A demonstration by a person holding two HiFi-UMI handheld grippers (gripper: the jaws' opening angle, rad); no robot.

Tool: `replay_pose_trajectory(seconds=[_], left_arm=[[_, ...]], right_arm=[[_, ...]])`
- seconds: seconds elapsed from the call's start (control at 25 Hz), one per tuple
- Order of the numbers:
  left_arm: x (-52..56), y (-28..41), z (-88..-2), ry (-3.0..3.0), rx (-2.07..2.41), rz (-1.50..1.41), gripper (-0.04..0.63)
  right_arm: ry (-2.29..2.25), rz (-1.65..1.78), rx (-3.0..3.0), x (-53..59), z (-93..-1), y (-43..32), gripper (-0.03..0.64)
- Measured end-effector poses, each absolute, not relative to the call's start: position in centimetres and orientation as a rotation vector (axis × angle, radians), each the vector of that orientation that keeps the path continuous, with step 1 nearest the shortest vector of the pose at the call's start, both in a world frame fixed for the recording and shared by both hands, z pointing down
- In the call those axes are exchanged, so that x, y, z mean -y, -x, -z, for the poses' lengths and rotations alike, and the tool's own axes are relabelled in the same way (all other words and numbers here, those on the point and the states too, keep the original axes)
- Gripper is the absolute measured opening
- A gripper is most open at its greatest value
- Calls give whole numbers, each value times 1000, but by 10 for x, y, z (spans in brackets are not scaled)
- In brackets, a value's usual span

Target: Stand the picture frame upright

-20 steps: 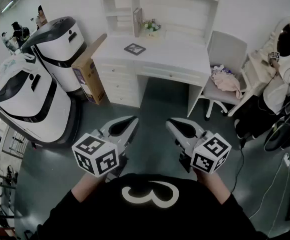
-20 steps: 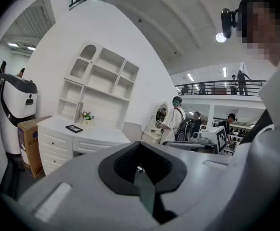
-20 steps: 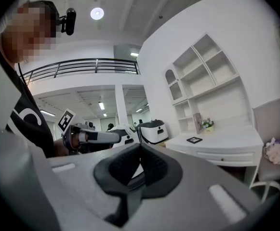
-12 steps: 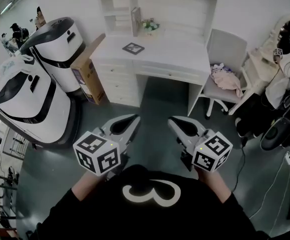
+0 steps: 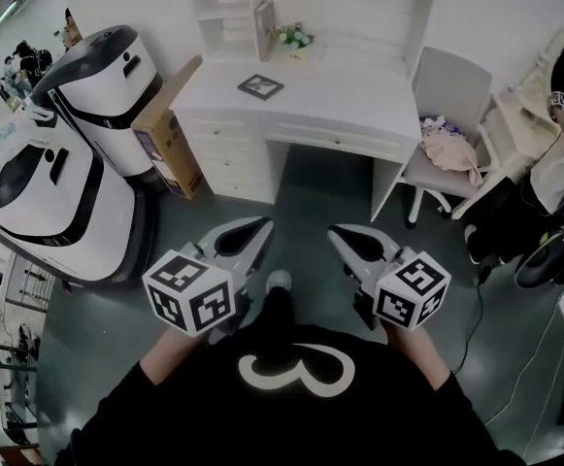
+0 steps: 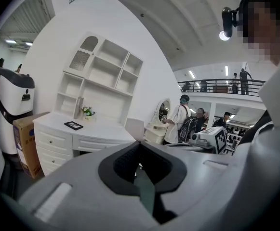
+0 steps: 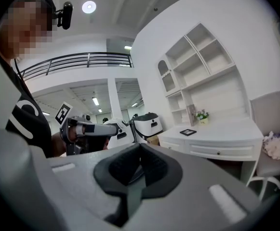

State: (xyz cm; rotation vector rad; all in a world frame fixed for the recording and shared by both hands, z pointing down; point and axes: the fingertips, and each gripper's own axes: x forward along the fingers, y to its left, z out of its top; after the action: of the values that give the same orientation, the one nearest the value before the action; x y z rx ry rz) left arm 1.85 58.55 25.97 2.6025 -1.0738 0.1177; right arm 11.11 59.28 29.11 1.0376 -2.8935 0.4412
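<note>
Left jaws: pressed together on the left gripper (image 6: 140, 144), nothing between them.
Right jaws: pressed together on the right gripper (image 7: 140, 147), nothing pinched.
Hold: in the head view the left gripper (image 5: 260, 225) and right gripper (image 5: 336, 233) hang side by side over the grey floor (image 5: 301, 202). Both point roughly level toward the counter (image 5: 349, 100) and are well apart from it.
Frame: the picture frame (image 5: 260, 86) lies flat on the left part of the counter, face up. It shows small and dark in the left gripper view (image 6: 73, 125) and the right gripper view (image 7: 188, 132).
Behind it: a book (image 5: 265, 29) stands upright and a small pot of flowers (image 5: 294, 40) sits near it at the foot of the white shelves (image 5: 225, 8).
Right end: a chair (image 5: 453, 83) stands just beside the counter, with a bundle of pale cloth (image 5: 448, 150) on its seat.
Left end: a cardboard box (image 5: 170, 129) leans against the drawers. Two large white-and-black machines (image 5: 107, 85) stand beyond it.
</note>
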Motion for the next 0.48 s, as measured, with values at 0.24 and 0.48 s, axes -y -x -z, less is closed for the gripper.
replay_pose_trajectory(seconds=[0.24, 0.48], left_arm=[[-505, -11, -280, -2568, 1044, -138, 9], [-388, 1, -311, -2487, 1001, -193, 9]], right_arm=[[-1045, -512, 2857, -518, -311, -103, -3], [-1049, -636, 2780, -411, -338, -90, -3]])
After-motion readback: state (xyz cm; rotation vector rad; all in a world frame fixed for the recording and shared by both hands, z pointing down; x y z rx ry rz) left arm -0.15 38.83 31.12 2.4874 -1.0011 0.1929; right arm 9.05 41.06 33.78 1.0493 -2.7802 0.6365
